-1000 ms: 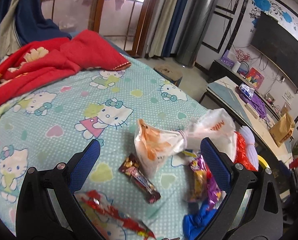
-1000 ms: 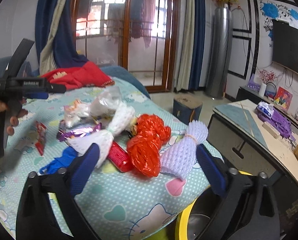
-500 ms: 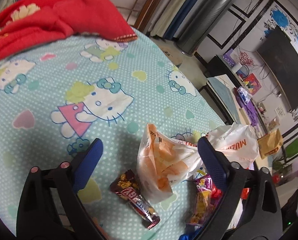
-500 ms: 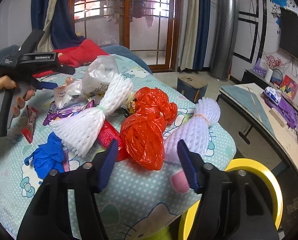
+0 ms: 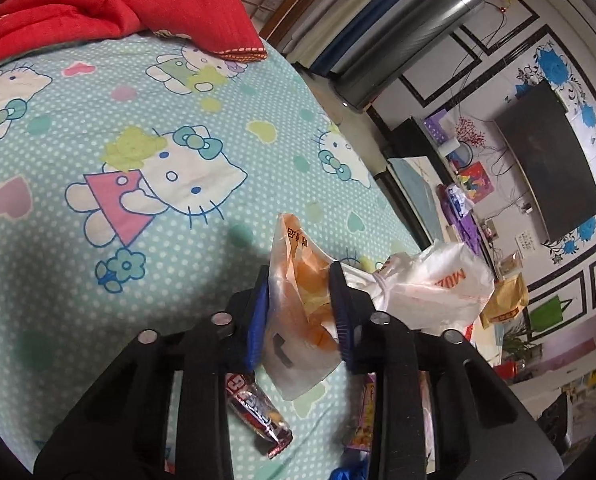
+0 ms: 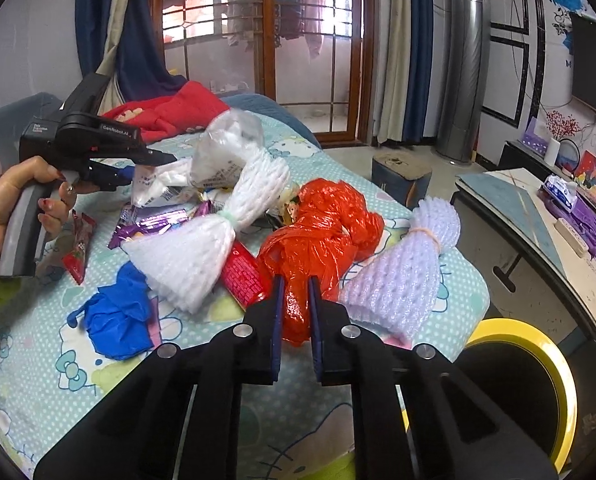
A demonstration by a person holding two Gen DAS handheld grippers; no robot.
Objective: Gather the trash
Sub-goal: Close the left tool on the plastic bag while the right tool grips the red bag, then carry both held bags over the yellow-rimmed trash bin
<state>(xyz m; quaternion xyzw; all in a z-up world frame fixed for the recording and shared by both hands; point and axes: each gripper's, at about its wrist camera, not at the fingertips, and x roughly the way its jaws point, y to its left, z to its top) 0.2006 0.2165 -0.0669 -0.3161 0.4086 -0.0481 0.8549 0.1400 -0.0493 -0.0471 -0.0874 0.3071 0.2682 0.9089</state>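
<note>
Both pickups seem in hand: on the bed the left tool is clenched on the crinkly clear snack bag and the right tool on the thin, knotted red plastic bag, so next each needs lifting toward the yellow-rimmed bin.

My left jaws pinch an orange-printed clear bag, upright at twelve o'clock; my right jaws clamp the crumpled red bag lying on the bed.
</note>
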